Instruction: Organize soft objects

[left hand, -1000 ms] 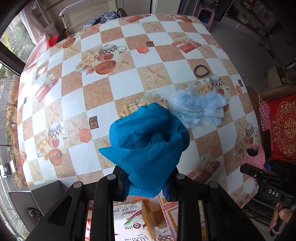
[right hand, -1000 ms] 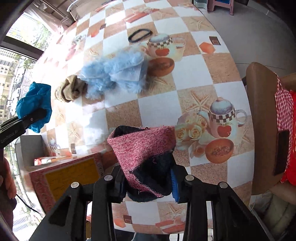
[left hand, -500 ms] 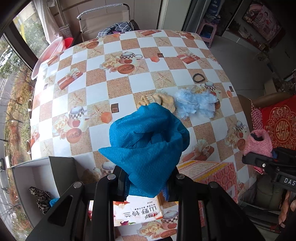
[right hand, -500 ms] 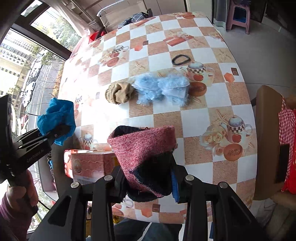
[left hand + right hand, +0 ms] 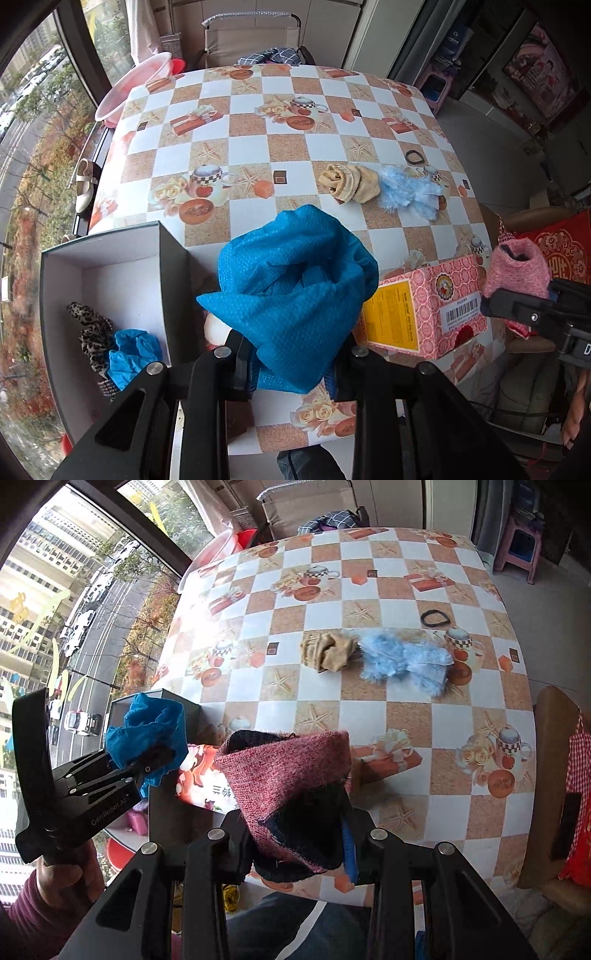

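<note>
Checkered-cloth worktop [image 5: 288,144]; big window [image 5: 55,590] left, daylit street outside; folding chair [image 5: 251,40] far; pink stool [image 5: 521,535] far right; grey floor [image 5: 491,147].

Two matte black grippers — left gripper [image 5: 291,363], right gripper [image 5: 301,834] — angular, open-framed; round silver screw heads along each finger; pale "GenRobot.AI" lettering on the left body; bare hand [image 5: 70,877], maroon sleeve; blue pads inside.

The cloth [image 5: 295,291] was bright blue, the knit sock [image 5: 291,786] pink over navy. On the orange-and-white checked tablecloth [image 5: 284,122], at two o'clock, lay a tan roll [image 5: 351,182] and pale-blue fluff [image 5: 410,192]; the scrunchie [image 5: 92,332] was leopard-print.
</note>
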Tool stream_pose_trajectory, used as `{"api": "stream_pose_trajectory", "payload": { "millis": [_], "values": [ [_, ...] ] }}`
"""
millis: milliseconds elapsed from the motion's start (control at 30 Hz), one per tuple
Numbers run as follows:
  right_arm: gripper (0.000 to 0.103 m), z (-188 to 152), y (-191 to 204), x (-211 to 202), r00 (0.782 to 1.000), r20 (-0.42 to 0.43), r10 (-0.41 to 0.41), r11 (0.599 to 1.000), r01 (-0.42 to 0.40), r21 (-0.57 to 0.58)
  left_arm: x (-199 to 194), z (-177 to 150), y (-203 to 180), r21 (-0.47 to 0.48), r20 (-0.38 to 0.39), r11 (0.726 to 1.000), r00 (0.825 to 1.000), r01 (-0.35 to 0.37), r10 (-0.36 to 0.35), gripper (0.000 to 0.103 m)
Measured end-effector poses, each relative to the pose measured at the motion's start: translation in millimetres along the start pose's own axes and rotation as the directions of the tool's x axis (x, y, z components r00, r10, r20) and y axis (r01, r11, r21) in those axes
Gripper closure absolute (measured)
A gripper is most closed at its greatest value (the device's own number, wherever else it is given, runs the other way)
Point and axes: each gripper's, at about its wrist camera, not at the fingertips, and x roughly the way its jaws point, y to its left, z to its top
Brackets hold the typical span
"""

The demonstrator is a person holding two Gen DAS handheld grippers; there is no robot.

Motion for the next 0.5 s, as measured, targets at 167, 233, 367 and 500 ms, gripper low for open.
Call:
{"api": "stream_pose_trajectory", "payload": {
  "millis": [167,233,367,500],
  "values": [
    [0.065,-6.4,31.7,9.5,1.000,-0.028,0.006,0.998,-0.008,-0.059,-12.8,-17.0,28.6,-0.058,0.020,0.998,1.000,-0.007,0.008,0.073],
    [0.064,-8.2,44.7,13.1,0.999,-0.038,0.008,0.997,-0.011,-0.082,-17.2,-23.9,40.1,-0.079,0.027,0.997,0.999,-0.016,0.018,0.073],
    [0.065,-11.2,70.3,20.6,0.998,-0.054,0.018,0.992,-0.024,-0.125,-25.0,-39.1,64.2,-0.130,0.035,0.991,0.999,-0.031,0.036,0.073],
    [0.064,-13.7,96.5,28.9,0.997,-0.072,0.020,0.984,-0.033,-0.177,-30.7,-55.6,88.5,-0.184,0.038,0.982,0.998,-0.046,0.054,0.073]
  ]
}}
